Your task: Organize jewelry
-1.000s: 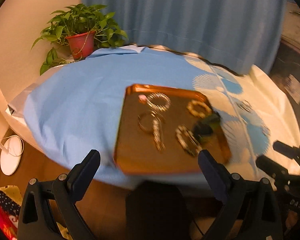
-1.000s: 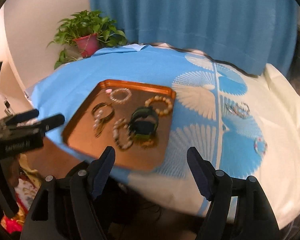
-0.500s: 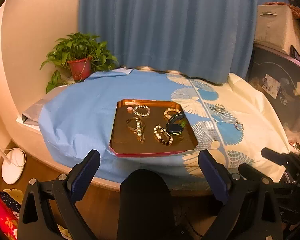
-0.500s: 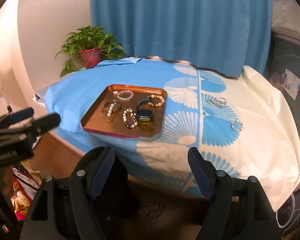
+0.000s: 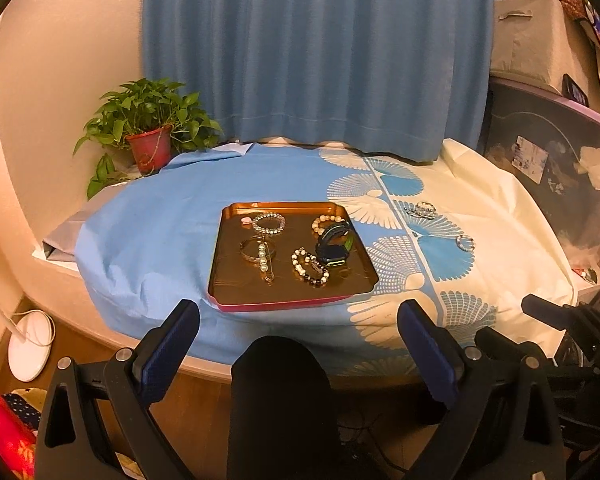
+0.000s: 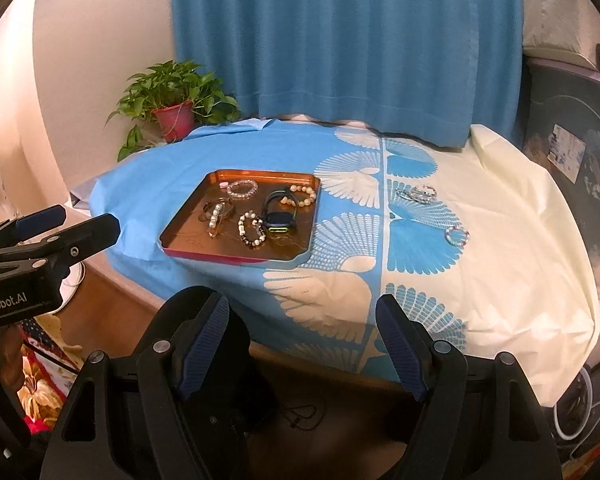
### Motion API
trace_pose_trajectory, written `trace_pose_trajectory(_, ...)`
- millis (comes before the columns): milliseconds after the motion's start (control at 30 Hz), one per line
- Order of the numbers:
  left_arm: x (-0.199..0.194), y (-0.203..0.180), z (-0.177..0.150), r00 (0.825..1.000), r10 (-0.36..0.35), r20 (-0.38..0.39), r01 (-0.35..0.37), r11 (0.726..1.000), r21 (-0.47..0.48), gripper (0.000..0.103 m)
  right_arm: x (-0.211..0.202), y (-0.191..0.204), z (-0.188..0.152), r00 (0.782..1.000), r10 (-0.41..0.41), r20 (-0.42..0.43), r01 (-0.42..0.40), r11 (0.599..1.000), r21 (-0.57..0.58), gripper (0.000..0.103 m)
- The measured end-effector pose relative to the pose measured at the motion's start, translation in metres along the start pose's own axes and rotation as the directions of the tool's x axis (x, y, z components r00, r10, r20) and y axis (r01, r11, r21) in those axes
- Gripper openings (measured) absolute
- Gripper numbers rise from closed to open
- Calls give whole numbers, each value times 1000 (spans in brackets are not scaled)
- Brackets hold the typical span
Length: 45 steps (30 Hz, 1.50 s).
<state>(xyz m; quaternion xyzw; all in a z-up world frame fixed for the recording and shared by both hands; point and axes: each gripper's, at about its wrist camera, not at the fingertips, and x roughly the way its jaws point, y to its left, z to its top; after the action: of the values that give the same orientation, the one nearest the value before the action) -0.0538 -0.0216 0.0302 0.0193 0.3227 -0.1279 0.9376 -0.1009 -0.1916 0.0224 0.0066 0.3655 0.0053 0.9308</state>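
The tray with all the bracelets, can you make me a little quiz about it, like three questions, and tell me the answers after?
1. True or false: the black smartwatch lies inside the copper tray.
2. Multiple choice: where is the small multicoloured bead bracelet? A) in the tray B) on the tablecloth, to the right of the tray C) held in the right gripper.
3. Fill in the blank: both the right gripper and the left gripper hang in front of the table with jaws ____ and nothing between them.

Key: 1 true; 2 B; 3 open.
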Motion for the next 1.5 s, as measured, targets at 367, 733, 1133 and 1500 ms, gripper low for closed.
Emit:
trace_pose_trajectory(367, 2, -12, 1, 1000, 20, -10, -20, 999, 35, 99, 4, -14, -6, 1000, 15, -5, -15, 999, 33, 77)
trace_pose_trajectory(733, 16, -29, 5, 999, 12, -33, -10, 997, 80, 99, 11, -35, -10, 1000, 5, -19, -4, 996, 88, 77)
trace_pose_trajectory(1133, 34, -41, 10, 998, 7, -67, -1, 996, 90, 99, 26, -52, -12, 999, 3, -46, 2, 992, 123, 77)
trace_pose_trajectory(1500, 63, -63, 19, 994, -14, -108, 26, 993, 115, 99, 39, -77, -14, 998, -10, -69, 21, 985, 171, 77)
